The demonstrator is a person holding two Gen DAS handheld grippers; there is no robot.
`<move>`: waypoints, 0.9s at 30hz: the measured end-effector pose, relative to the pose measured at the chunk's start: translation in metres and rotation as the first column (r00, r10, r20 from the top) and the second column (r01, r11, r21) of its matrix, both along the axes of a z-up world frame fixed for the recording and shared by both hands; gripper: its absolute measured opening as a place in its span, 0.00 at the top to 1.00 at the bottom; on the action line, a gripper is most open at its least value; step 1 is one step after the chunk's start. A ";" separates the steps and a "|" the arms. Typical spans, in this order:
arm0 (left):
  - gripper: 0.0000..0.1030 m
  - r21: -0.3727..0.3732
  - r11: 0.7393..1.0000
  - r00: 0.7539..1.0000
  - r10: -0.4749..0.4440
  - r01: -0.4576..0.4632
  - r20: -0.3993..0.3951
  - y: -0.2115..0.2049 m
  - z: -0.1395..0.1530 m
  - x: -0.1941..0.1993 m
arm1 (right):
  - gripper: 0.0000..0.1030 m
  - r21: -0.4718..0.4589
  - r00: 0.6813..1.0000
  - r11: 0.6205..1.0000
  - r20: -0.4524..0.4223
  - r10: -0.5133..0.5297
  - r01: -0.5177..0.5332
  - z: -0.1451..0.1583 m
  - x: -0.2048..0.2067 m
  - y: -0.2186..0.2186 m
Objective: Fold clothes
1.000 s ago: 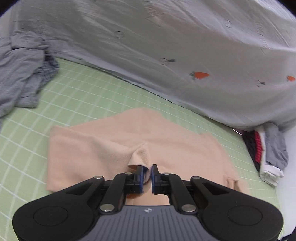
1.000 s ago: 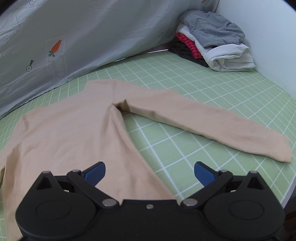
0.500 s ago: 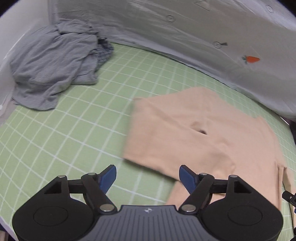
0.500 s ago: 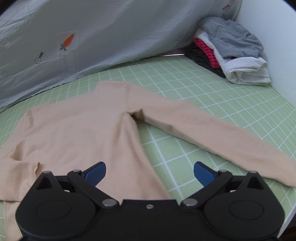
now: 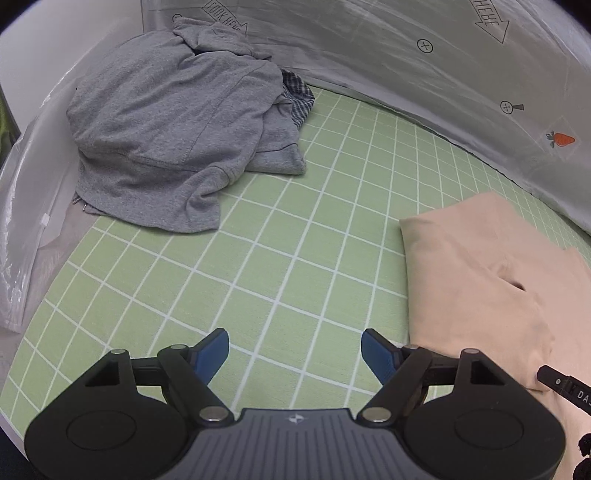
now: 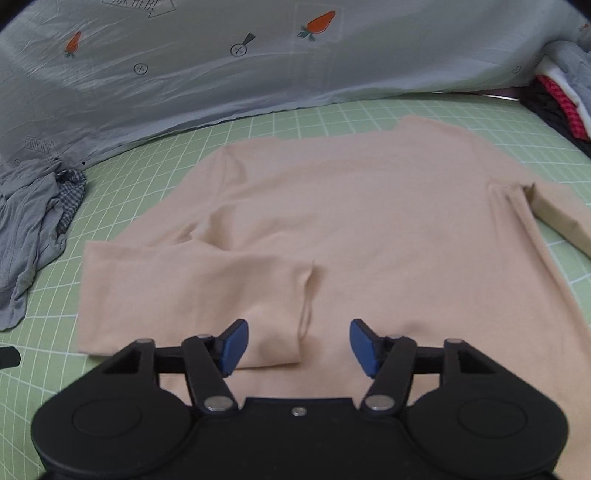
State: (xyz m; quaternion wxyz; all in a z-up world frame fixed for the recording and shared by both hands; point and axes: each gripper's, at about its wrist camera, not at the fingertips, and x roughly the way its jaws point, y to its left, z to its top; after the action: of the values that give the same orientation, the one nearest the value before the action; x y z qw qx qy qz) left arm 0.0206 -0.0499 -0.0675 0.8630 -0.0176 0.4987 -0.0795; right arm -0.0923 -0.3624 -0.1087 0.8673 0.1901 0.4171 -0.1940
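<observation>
Closing right gripper [image 6: 299, 343] over folded sleeve cuff edge of peach top [image 6: 369, 206], left gripper [image 5: 295, 350] wide above bare mat [image 5: 295, 240]

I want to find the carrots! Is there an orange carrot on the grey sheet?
Yes, an orange carrot is printed on the grey sheet behind the peach top.

Evenly and softly lit from overhead; no hard shadows, only faint ones under the grey clothes [image 5: 173, 136] and along the sleeve fold of the top [image 6: 332, 229]. Mild sheen on the plastic sheet [image 5: 424, 66]. Strong fisheye bending of the mat [image 5: 258, 258] grid lines, with black vignette in the corners. Slight motion blur on the top's edges in the right view; sharp in the left view.
</observation>
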 end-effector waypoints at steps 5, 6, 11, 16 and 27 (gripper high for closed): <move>0.23 -0.007 1.000 1.000 -0.008 0.008 -0.013 0.003 -0.003 0.009 | 0.74 -0.062 0.999 0.998 -0.029 0.025 -0.026 -0.006 0.012 0.015; 0.23 -0.010 1.000 1.000 -0.013 0.012 -0.015 0.001 -0.004 0.010 | 0.83 -0.076 0.999 0.996 -0.034 0.037 -0.040 -0.004 0.013 0.015; 0.23 -0.027 0.999 0.999 -0.044 0.044 -0.028 -0.015 -0.006 0.005 | 0.98 -0.110 0.996 0.990 -0.002 0.088 -0.088 0.012 0.009 0.012; 0.23 -0.047 0.998 0.998 -0.042 0.040 -0.046 -0.038 -0.008 -0.006 | 0.98 -0.120 0.995 0.989 0.046 0.092 -0.086 0.030 -0.001 -0.002; 0.23 -0.067 0.998 0.997 -0.019 0.014 -0.078 -0.125 -0.016 -0.030 | 0.98 -0.155 0.984 0.988 0.170 0.047 -0.020 0.082 -0.039 -0.095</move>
State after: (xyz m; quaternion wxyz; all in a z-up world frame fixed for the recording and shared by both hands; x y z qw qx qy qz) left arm -0.0096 -0.1749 -0.0831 0.8409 -0.0452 0.5295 -0.1025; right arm -0.1317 -0.4573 -0.0271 0.9154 0.1321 0.3273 -0.1936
